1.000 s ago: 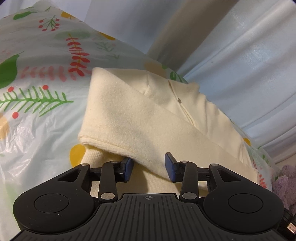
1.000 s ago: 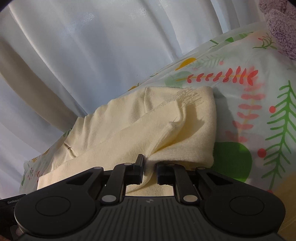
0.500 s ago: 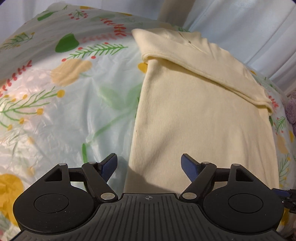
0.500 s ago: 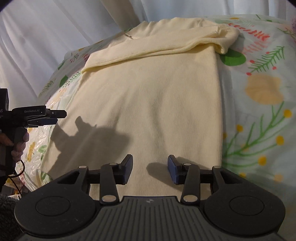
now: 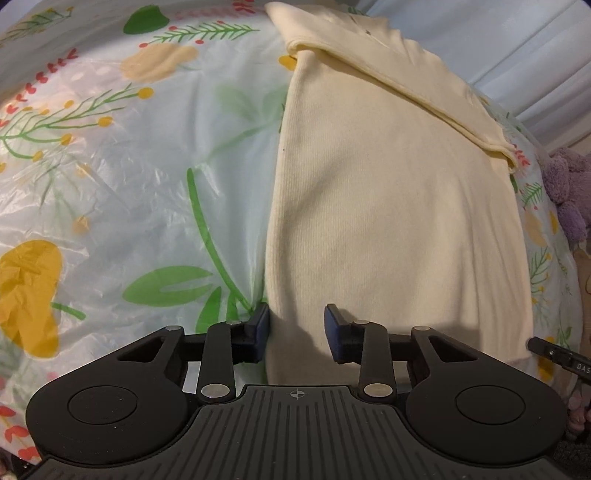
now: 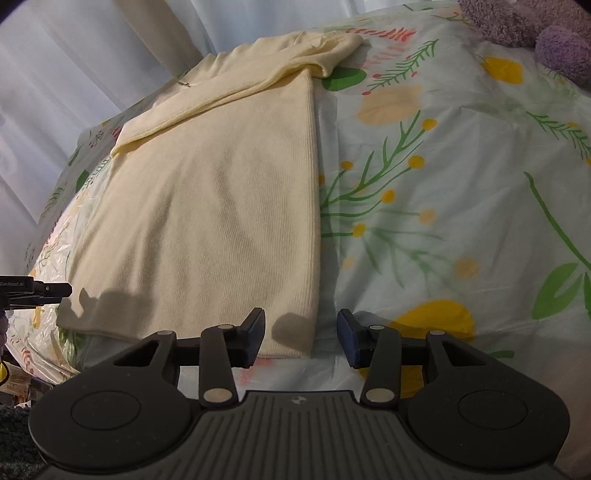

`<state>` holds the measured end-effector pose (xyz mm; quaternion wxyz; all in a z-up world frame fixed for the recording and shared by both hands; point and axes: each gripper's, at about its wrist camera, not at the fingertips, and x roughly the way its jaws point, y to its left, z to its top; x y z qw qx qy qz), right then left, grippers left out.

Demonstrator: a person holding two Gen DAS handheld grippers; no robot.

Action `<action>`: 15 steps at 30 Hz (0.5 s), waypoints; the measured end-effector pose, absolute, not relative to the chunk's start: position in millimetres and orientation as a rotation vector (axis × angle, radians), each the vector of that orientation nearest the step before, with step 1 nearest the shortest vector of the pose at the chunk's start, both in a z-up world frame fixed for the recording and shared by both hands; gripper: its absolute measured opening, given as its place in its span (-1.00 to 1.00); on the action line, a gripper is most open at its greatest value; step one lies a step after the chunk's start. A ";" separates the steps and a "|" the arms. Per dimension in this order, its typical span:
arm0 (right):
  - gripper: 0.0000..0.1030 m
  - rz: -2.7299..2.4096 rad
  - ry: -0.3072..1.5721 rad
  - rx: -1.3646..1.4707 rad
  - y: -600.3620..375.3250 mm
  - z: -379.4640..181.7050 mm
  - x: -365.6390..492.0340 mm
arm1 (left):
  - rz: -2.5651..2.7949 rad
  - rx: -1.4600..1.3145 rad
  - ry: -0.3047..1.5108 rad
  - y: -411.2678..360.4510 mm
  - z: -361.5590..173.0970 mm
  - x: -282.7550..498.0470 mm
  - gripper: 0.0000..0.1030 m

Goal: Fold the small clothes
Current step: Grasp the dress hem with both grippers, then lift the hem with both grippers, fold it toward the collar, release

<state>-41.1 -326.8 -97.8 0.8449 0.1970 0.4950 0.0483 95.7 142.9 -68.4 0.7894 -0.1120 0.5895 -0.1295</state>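
A cream knitted garment [image 5: 388, 206] lies flat on a worktop under a floral plastic cover [image 5: 110, 177], with its far end already turned over in a band across the top.

The left tool [image 5: 296, 328] hangs over the garment's near left corner. Its blue pads [image 5: 263, 325] stand a little apart and are closing: the left pad sits right at the garment's side edge, the right pad over the cloth, and neither presses on it. In this view the tip of the other tool shows at the far right, beside the garment's near right corner.

The right tool [image 6: 301, 334] hovers at that near right corner [image 6: 295, 332]. Its pads are spread and easing inward, with the corner between them, the right pad over bare cover. Nothing is pinched.

Beyond the right tool, to the far right, lies a purple fuzzy thing [image 6: 532, 26]. Pale curtains [image 6: 74, 66] hang behind.
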 end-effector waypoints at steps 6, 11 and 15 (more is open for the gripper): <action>-0.41 0.121 1.051 0.425 -321.3 -102.1 -36.7 | -0.331 -0.223 1.305 136.9 -74.4 91.4 -0.66; -0.71 0.139 1.054 0.453 -320.1 -106.3 -30.2 | -0.365 -0.216 1.323 134.6 -77.0 94.7 -0.80; -0.88 0.157 1.043 0.482 -322.2 -105.8 -27.6 | -0.394 -0.232 1.316 134.6 -71.0 96.1 -0.83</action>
